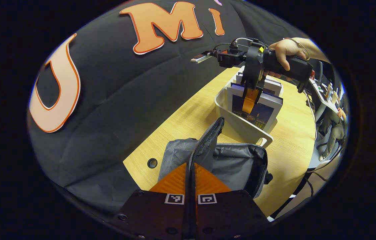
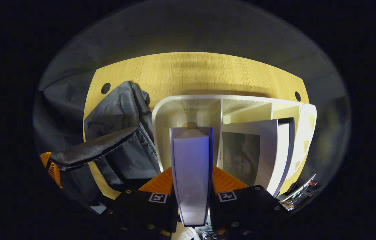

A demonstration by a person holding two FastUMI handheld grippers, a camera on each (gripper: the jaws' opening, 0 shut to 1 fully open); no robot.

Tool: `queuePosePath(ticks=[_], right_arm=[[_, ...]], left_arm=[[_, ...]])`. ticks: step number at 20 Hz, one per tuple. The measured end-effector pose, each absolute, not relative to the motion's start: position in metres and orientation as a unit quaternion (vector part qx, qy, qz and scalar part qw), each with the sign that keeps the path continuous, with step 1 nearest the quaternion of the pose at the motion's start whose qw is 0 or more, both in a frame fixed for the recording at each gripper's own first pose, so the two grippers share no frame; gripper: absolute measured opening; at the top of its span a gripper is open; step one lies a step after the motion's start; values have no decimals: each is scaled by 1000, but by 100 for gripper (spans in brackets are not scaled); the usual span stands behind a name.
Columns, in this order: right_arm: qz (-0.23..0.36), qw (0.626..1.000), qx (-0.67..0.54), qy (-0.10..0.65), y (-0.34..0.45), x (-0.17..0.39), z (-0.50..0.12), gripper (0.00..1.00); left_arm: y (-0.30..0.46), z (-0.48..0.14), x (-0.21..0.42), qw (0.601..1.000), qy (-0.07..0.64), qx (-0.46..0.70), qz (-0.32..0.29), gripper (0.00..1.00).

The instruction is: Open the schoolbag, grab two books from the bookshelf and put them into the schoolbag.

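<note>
In the left gripper view, the left tongs (image 1: 189, 173) are pinched tight on the raised flap of a grey fabric schoolbag (image 1: 238, 163) lying on the pale wooden surface (image 1: 188, 116). Beyond stands a white plastic bookshelf bin (image 1: 238, 125). In the right gripper view, the right tongs (image 2: 192, 181) are closed on a white-paged book (image 2: 192, 166) standing in the bin.

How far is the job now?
Done: the bag is open; the left gripper holds its flap up. In hand: the right gripper is shut on the first book in the bin. Left: both books into the bag.
</note>
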State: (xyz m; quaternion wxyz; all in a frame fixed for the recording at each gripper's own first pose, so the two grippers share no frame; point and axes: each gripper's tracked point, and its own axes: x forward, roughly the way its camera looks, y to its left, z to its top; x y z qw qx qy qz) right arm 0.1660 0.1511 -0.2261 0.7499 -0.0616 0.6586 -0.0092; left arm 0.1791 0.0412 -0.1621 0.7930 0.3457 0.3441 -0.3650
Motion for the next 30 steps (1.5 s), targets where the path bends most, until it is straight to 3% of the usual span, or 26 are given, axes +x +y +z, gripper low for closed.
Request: queuePosePath(ticks=[4, 5, 6, 14, 18, 21, 30], right_arm=[[-4, 766, -51, 641, 159, 156, -190, 39], [-7, 773, -58, 632, 155, 152, -175, 48], [-8, 779, -67, 623, 153, 150, -161, 38], [10, 852, 5, 524, 161, 90, -41, 38], [19, 884, 103, 456, 163, 39, -9, 38], [28, 877, 204, 435, 167, 3, -19, 37], [76, 826, 405, 384, 186, -12, -129, 37]], left_arm=[[40, -161, 178, 794, 341, 349, -364, 1], [40, -161, 177, 795, 339, 348, -364, 1], [39, -164, 175, 794, 339, 346, -367, 1], [40, -167, 167, 790, 335, 355, -372, 1], [40, -167, 163, 780, 339, 369, -375, 1], [42, -164, 162, 771, 339, 388, -373, 1], [37, -164, 154, 757, 353, 407, -370, 1]])
